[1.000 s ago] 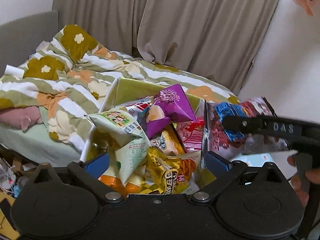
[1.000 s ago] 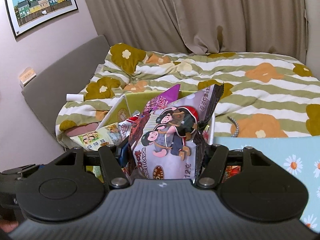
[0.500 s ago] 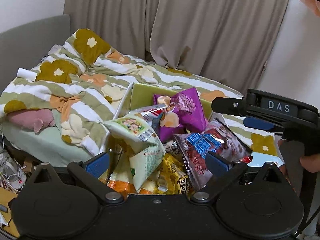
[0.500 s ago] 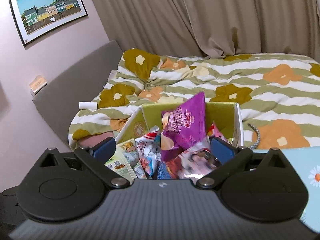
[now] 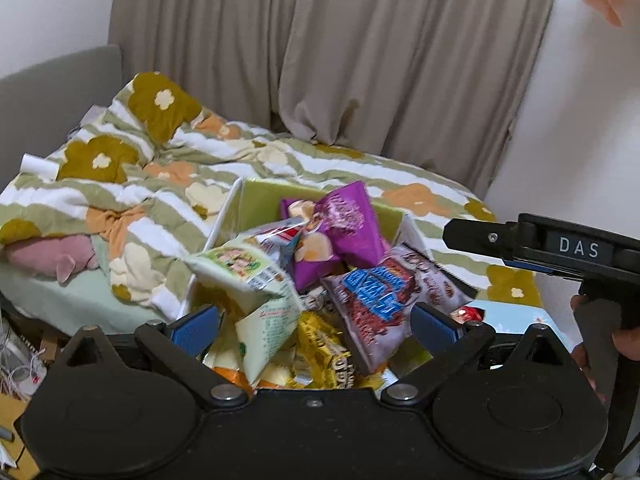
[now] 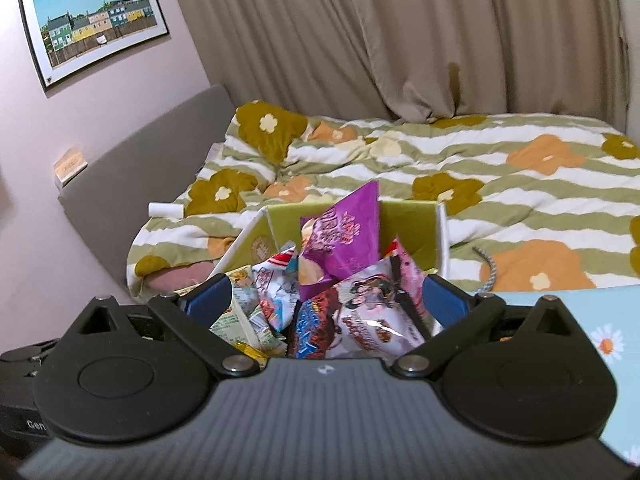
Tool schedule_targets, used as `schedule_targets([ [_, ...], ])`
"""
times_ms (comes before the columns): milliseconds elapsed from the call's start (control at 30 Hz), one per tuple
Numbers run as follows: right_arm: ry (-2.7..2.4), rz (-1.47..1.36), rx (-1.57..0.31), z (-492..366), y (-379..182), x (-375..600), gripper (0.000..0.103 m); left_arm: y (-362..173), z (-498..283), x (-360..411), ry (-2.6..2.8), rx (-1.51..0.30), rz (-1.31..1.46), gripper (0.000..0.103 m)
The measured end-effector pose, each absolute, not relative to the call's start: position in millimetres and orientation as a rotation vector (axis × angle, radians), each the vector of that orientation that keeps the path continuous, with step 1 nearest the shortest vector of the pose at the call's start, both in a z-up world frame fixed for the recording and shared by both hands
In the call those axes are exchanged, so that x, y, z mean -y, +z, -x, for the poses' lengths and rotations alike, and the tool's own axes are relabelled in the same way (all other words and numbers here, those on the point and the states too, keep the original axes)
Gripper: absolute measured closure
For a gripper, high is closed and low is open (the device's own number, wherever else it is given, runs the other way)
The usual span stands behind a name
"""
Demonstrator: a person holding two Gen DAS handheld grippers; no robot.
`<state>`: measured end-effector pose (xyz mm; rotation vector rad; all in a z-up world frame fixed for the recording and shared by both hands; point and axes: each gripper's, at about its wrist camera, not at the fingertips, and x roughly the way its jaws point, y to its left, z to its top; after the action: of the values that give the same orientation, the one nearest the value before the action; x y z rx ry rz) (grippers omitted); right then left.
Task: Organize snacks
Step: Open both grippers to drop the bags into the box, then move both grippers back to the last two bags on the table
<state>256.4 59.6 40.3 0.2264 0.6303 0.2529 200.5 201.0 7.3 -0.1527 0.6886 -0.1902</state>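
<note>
A green cardboard box (image 5: 264, 200) on the bed's edge is heaped with snack bags. A purple chip bag (image 5: 348, 232) stands at the back, a silver and maroon bag (image 5: 384, 296) lies on top at the right, a pale green bag (image 5: 256, 292) at the left, a yellow bag (image 5: 320, 348) in front. My left gripper (image 5: 316, 326) is open and empty, just short of the heap. My right gripper (image 6: 326, 300) is open and empty above the box (image 6: 412, 220), over the silver bag (image 6: 372, 316) and purple bag (image 6: 344, 236). Its body (image 5: 560, 246) shows at the right in the left wrist view.
The box rests against a bed with a green striped flower quilt (image 6: 500, 168). A light blue daisy-print surface (image 6: 592, 320) lies to the right. A grey headboard (image 6: 132, 168), beige curtains (image 5: 360, 60) and a framed picture (image 6: 92, 20) stand behind. Cables (image 5: 16, 364) clutter the floor at the left.
My right gripper opened and let the silver and maroon bag drop onto the heap in the box, then pulled up and back. My left gripper drew back a little.
</note>
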Motion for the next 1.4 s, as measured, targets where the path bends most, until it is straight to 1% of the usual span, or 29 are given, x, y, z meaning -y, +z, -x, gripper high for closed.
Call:
schedule_targets([
  [267,0.157,-0.223,-0.613,-223.7,55.8,-29.0,0.0,13.6,-193.7,-179.8,-0.299,-0.659,0.138,0.0],
  [600,0.022,-0.174,-0.613,-175.9,48.9,37.4,0.0,14.0,-192.3,-113.8,-0.385,-0.65,0.068,0.0],
  [767,-0.008,-0.176,-0.677,-166.9,31.0,73.3,0.0,13.6,-201.7,-68.9,-0.412,-0.664,0.017,0.0],
  [900,-0.005,-0.16,-0.742,-161.1,9.2,93.6,0.0,8.6,-209.6,-27.6,-0.43,-0.673,-0.094,0.0],
  [1033,0.032,-0.146,-0.811,-158.5,-17.3,102.6,0.0,-3.4,-223.3,11.9,-0.461,-0.722,-0.212,0.0],
  [1167,0.084,-0.145,-0.86,-160.5,-39.5,110.7,0.0,-24.9,-244.6,47.7,-0.476,-0.784,-0.335,0.001],
  [1233,0.116,-0.135,-0.879,-163.9,-49.0,113.0,0.0,-37.3,-255.8,60.6,-0.477,-0.816,-0.38,0.003],
  [1400,0.2,-0.106,-0.923,-177.0,-71.1,115.0,0.0,-70.4,-285.4,88.3,-0.45,-0.905,-0.499,0.005],
])
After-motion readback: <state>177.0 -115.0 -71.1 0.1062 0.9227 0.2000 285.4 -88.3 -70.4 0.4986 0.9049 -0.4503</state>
